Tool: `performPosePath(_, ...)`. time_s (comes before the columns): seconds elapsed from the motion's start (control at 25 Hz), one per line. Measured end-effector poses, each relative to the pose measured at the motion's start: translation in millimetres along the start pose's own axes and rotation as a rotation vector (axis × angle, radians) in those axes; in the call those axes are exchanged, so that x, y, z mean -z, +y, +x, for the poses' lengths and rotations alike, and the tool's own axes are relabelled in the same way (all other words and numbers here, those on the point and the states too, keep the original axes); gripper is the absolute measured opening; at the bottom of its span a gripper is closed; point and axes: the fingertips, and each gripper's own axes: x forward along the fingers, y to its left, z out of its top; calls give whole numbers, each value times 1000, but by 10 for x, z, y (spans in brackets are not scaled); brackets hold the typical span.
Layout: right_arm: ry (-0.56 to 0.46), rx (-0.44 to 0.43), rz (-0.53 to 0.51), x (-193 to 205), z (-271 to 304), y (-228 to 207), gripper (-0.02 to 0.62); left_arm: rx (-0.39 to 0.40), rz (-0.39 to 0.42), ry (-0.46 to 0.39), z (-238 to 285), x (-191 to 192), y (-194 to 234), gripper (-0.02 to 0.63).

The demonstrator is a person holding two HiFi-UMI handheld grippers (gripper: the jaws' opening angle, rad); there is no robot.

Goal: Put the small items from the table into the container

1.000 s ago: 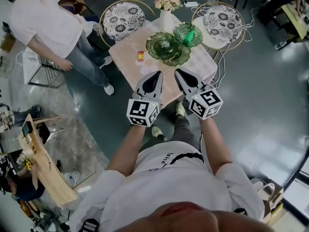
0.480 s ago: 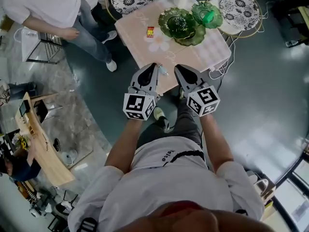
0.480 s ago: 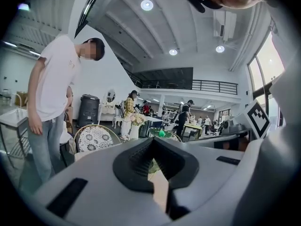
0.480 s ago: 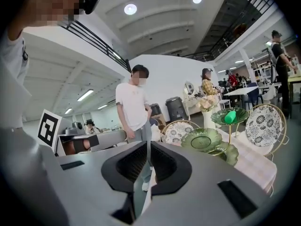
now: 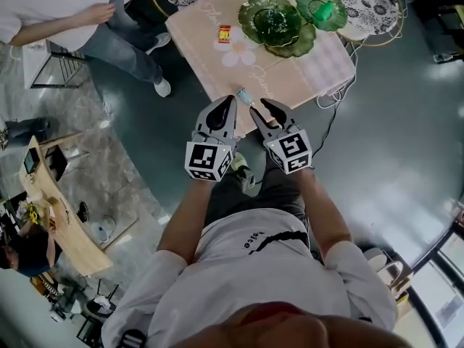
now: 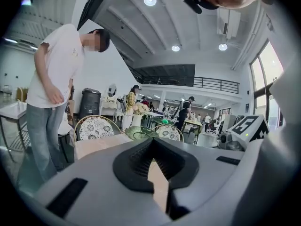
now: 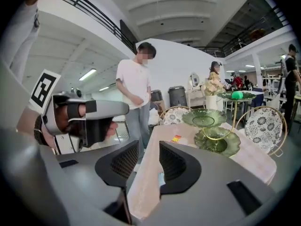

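Round ceiling lamps (image 6: pixel 150 0) glare white at the top of both gripper views, and a tall window (image 6: pixel 264 79) at the left gripper view's right edge adds pale daylight. The head view is evenly bright, with soft, faint shadows; the pink table (image 5: pixel 290 78) shows no glare, while the grey floor (image 5: pixel 406 158) carries a dull sheen. All views bulge fisheye-fashion; the gripper views have black corners, and their nearest foreground is soft

Your count at the bench (image 5: pixel 304 78)
You've got three green dishes (image 5: pixel 272 20), two patterned chairs (image 5: pixel 370 2), one red packet (image 5: pixel 224 33).
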Motion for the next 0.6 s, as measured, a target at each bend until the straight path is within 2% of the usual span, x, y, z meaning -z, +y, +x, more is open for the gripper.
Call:
performPosePath(0.24, 48, 8, -8, 467, 240, -32, 149, 6, -13, 24, 94, 335, 73, 6)
performPosePath(0.6, 88, 14, -35, 836, 506, -109, 149, 19, -21, 45, 253, 760, 152, 6)
